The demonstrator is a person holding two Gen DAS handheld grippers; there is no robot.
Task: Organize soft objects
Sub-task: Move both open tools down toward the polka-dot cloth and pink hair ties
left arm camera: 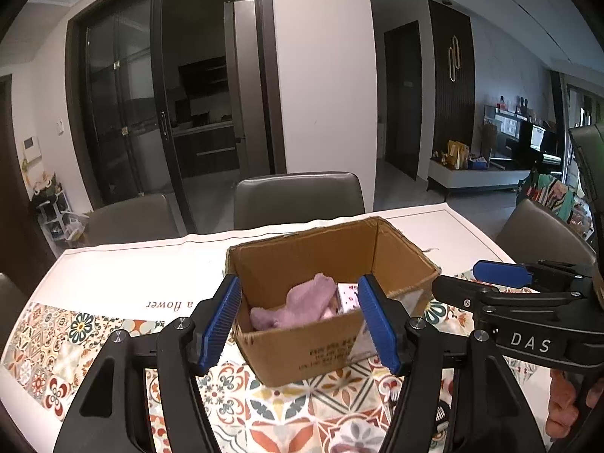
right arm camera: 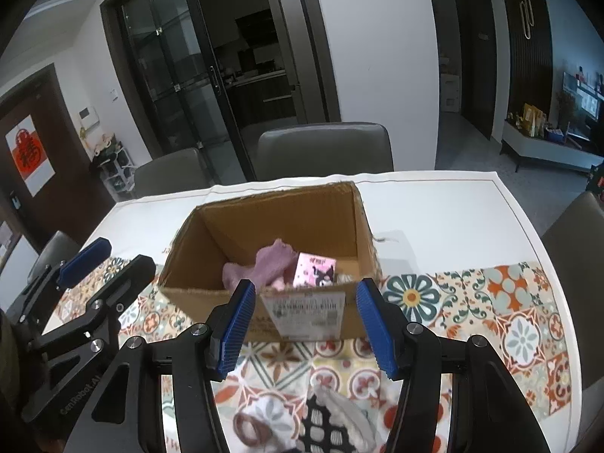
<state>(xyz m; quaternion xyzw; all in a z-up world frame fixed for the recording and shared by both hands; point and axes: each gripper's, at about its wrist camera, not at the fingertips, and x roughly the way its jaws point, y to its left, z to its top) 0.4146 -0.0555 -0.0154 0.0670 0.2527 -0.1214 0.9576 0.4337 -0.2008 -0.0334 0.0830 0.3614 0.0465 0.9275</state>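
Left wrist view: left claw point(left arm camera: 300, 324) in the foreground, blue pads apart and holding nothing, framing the near wall of an open cardboard box point(left arm camera: 302, 355) on the tiled-pattern surface point(left arm camera: 113, 324). Inside, a crumpled pink cloth point(left arm camera: 294, 304) beside a small pink carton point(left arm camera: 348, 296). At right, right claw point(left arm camera: 468, 283) alongside the box, also empty. Risk here: pads close to the box rim, so a careless advance could nudge or tip the light box and shift its contents.

Right wrist view: nearest the lens, a heap of soft items point(right arm camera: 302, 419) — white patterned fabric, a black-and-white checked piece, a brown hair tie — on the surface below the right claw point(right arm camera: 304, 324), pads spread, nothing gripped. Beyond, the box with cloth and carton; left claw point(right arm camera: 109, 260) at left. Likely hazards: grabbing several tangled pieces at once, or snagging the tablecloth with them.
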